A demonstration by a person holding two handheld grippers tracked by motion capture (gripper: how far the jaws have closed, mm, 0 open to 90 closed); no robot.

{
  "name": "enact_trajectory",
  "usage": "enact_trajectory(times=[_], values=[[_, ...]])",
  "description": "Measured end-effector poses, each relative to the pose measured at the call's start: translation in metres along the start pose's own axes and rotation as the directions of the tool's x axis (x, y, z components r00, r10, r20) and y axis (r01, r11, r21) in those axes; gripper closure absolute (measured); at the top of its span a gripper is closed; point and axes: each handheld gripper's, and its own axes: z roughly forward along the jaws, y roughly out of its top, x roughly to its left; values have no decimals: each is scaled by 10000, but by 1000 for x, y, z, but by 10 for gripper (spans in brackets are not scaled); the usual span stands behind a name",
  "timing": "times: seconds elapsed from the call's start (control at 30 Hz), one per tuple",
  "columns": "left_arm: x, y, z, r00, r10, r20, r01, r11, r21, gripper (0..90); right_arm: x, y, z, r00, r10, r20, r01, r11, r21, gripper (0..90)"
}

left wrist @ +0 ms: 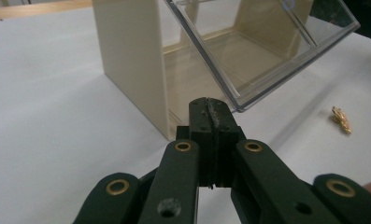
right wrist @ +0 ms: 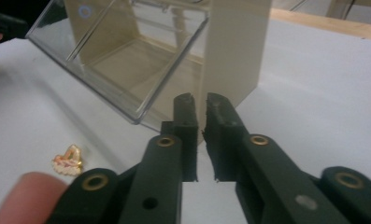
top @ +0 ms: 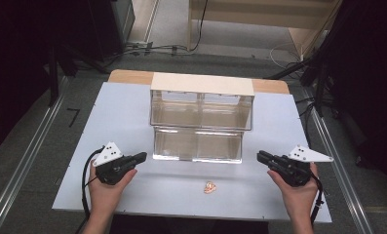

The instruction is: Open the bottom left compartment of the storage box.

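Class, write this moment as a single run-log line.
left tongs: shut, empty | right tongs: slightly open, empty | gold trinket: on table, untouched | clear drawer: tilted open

Grippers: 2, left gripper (top: 141, 157) and right gripper (top: 261, 156)
Hands: 2, left hand (top: 106, 187), right hand (top: 298, 192)
Drawer cabinet (top: 202, 84): 1
Clear bins: 4, two per row
Small gold trinket (top: 210, 187): 1
Table (top: 108, 126): 1

White table (top: 123, 112) w/ cream drawer cabinet (top: 202, 84) at centre, small gold trinket (top: 210, 187) near front
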Motion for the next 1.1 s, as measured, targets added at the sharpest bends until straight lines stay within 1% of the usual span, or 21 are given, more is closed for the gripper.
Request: enact_trajectory(times=[0.07, 0.1, 0.2, 0.37, 0.53, 0.63, 0.73, 1.1], values=[[0, 0, 2, 9998, -52, 192, 50, 10000, 70, 899, 3, 0, 4, 9997, -163, -200, 165, 9998, 130, 867], [0, -1, 3, 9997, -61, 232, 59, 9999, 98, 899, 5, 0, 5, 9992, -250, -315, 256, 9995, 182, 877], [-1, -1, 4, 9995, -61, 296, 56, 9999, 163, 900, 10, 0, 10, 9976, -511, -470, 528, 9979, 367, 879], [-3, -1, 7, 9991, 18, 426, -30, 9996, 274, 900, 13, -2, 15, 9962, -612, -624, 647, 9964, 552, 880], [-4, -1, 8, 9987, 19, 511, -35, 9995, 310, 900, 16, -3, 20, 9941, -751, -779, 811, 9937, 768, 881], [-5, -1, 9, 9984, 69, 560, -87, 9994, 325, 900, 17, -4, 23, 9931, -841, -815, 915, 9915, 923, 881], [-5, -1, 9, 9981, 64, 615, -84, 9994, 327, 900, 17, -6, 25, 9931, -831, -830, 917, 9901, 1065, 881], [-4, -2, 9, 9976, -11, 695, -13, 9994, 342, 900, 20, -7, 29, 9914, -967, -886, 1074, 9864, 1248, 881]])
